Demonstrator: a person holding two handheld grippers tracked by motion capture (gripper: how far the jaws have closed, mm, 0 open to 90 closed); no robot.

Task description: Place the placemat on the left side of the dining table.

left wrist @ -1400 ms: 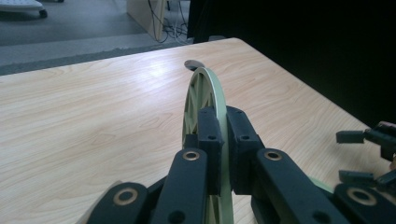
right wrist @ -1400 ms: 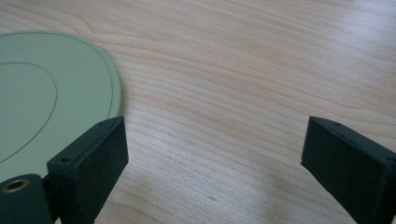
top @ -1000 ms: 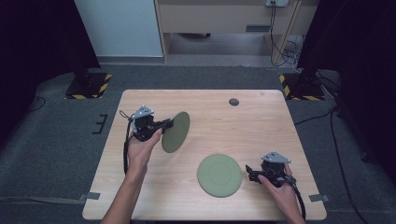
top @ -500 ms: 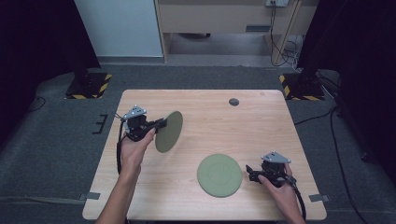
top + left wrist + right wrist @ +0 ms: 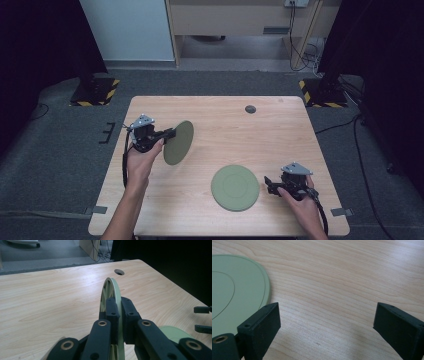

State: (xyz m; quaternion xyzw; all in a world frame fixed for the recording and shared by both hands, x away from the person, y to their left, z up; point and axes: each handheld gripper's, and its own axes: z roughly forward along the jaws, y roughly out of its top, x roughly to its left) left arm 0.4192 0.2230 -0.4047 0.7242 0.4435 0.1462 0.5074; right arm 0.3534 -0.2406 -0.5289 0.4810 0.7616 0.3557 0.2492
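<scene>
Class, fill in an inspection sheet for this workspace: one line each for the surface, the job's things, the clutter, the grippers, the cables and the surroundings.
Surface: wooden table, pale, with a round hole near its far edge.
Job's things: two green discs. The held disc is lifted on edge above the table; the flat disc lies on the table near the front.
Clutter: nothing seen.
Grippers: left gripper is clamped on the held disc's rim. Right gripper is open, low beside the flat disc, apart from it.
Cables: a black cable trails from the left gripper; more cables hang by the far wall.
Surroundings: grey carpet, dark curtains, two stand bases with yellow-black stripes.
</scene>
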